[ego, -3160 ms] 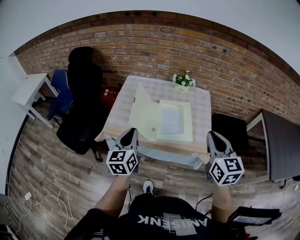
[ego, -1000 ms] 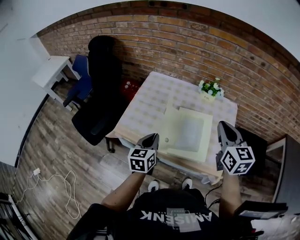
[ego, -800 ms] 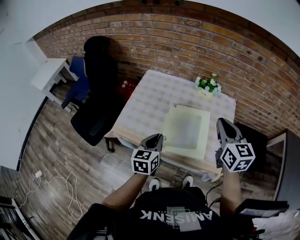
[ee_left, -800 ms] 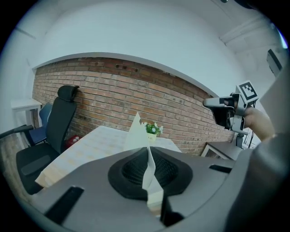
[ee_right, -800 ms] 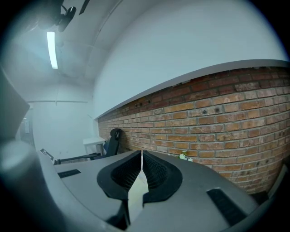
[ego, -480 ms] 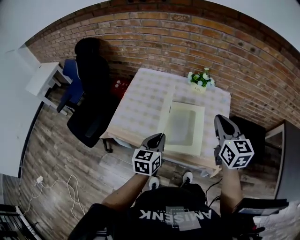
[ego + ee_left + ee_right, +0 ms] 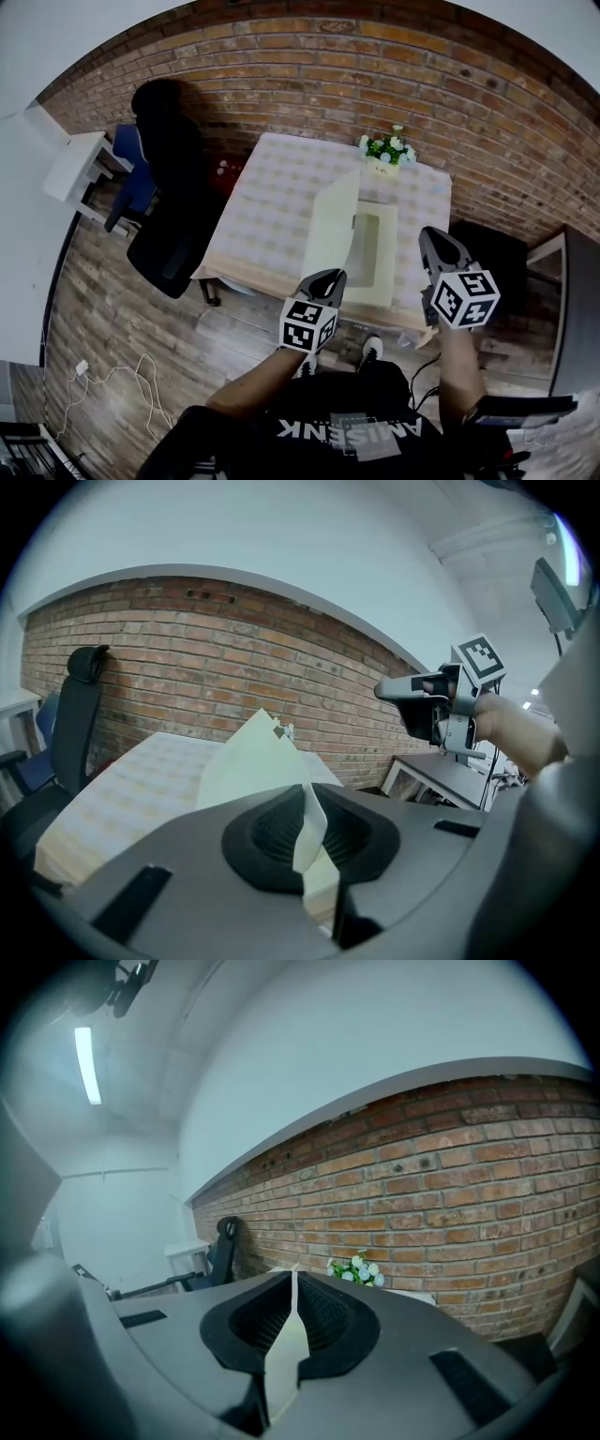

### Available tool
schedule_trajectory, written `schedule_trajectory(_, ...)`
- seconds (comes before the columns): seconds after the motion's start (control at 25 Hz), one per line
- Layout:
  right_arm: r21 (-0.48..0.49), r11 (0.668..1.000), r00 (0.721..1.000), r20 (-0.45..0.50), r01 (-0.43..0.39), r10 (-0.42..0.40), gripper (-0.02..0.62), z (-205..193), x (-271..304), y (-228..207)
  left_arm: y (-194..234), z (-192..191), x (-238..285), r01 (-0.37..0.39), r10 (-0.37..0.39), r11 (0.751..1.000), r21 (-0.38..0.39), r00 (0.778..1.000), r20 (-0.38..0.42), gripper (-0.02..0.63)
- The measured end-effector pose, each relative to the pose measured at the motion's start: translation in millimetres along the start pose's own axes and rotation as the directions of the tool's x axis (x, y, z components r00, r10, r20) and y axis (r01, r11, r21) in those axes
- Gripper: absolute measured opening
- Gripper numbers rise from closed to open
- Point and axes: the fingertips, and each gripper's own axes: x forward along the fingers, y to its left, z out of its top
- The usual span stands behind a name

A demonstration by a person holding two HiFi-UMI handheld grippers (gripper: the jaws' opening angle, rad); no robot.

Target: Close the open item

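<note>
Currently the pale yellow folder (image 7: 375,251) lies on the table (image 7: 267,202), toward 4 o'clock from the table's centre. Its cover flap (image 7: 333,225) stands nearly upright along the folder's 9 o'clock side. The jaws of the left gripper (image 7: 328,279) have just been easing apart to a narrow slit. The flap's lower edge runs between the pads, which appear to touch it. The right gripper (image 7: 429,239) has its jaws together with nothing gripped, at the folder's 3 o'clock side; contact cannot be determined. The flap hides the folder's left portion, and the greyish contents are indistinct. A flower pot (image 7: 380,150) stands at 12 o'clock.
</note>
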Motion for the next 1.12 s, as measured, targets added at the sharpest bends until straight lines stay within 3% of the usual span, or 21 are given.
schedule_trajectory(0.44,0.053,0.998,0.997,-0.065,-0.035,0.039,0.051,-33,16,-24,-41,-22,36,0.059,-0.055,0.997,0.048,0.995,-0.082,0.032)
schedule_trajectory(0.6,0.067,0.997,0.994,-0.099,-0.046,0.053,0.129,-47,25,-34,-53,-32,51,0.074,-0.065,0.994,0.076,0.991,-0.114,0.034)
schedule_trajectory(1.12,0.112,0.989,0.959,-0.255,-0.097,0.123,0.179,-115,61,-61,-75,-61,88,0.069,-0.056,0.996,0.065,0.980,-0.191,0.041)
